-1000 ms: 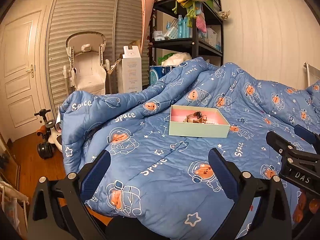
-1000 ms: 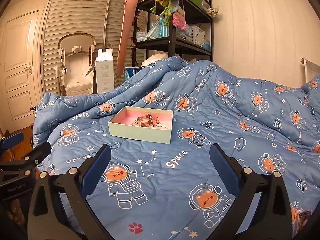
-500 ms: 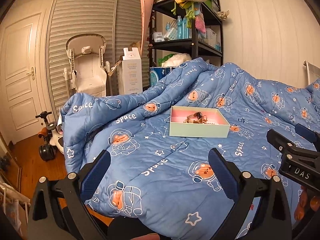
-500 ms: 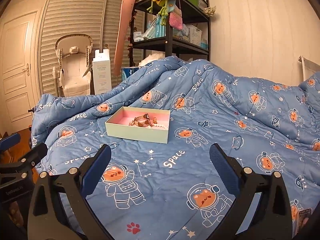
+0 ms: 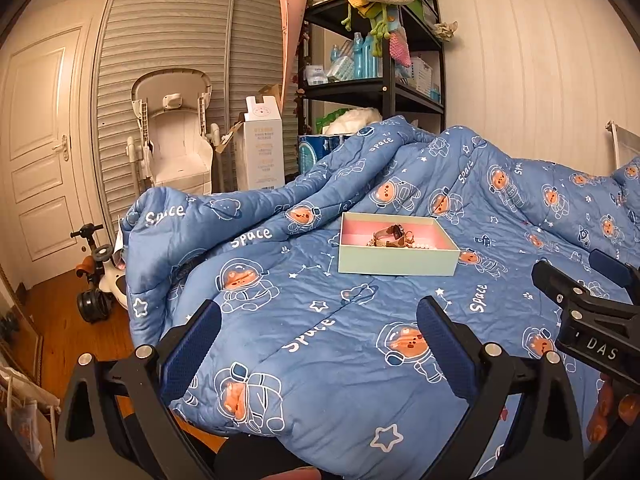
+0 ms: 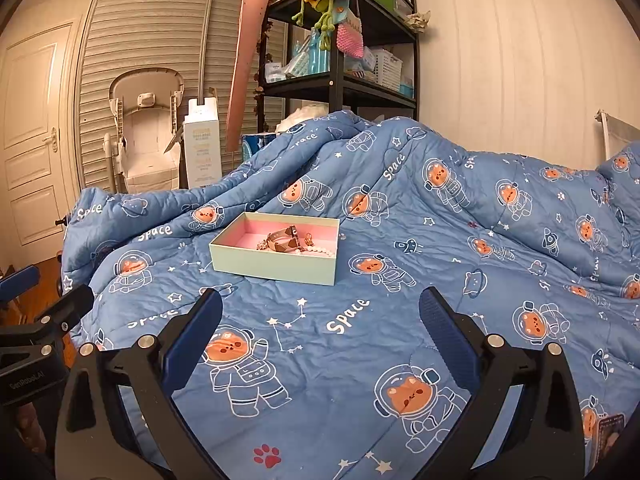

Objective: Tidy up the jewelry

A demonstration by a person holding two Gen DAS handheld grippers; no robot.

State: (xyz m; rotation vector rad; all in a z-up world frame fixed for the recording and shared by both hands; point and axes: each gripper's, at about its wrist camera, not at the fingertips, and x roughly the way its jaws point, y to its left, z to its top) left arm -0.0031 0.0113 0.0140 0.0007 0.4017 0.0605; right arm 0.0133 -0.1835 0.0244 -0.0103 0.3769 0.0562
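Right wrist view, right tool (image 6: 320, 320) spread wide, empty, above quilt (image 6: 400, 280)

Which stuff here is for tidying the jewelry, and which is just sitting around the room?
For the job:
box
watch
bead strand
left gripper
right gripper

Just there:
blanket
shelf
high chair
white carton
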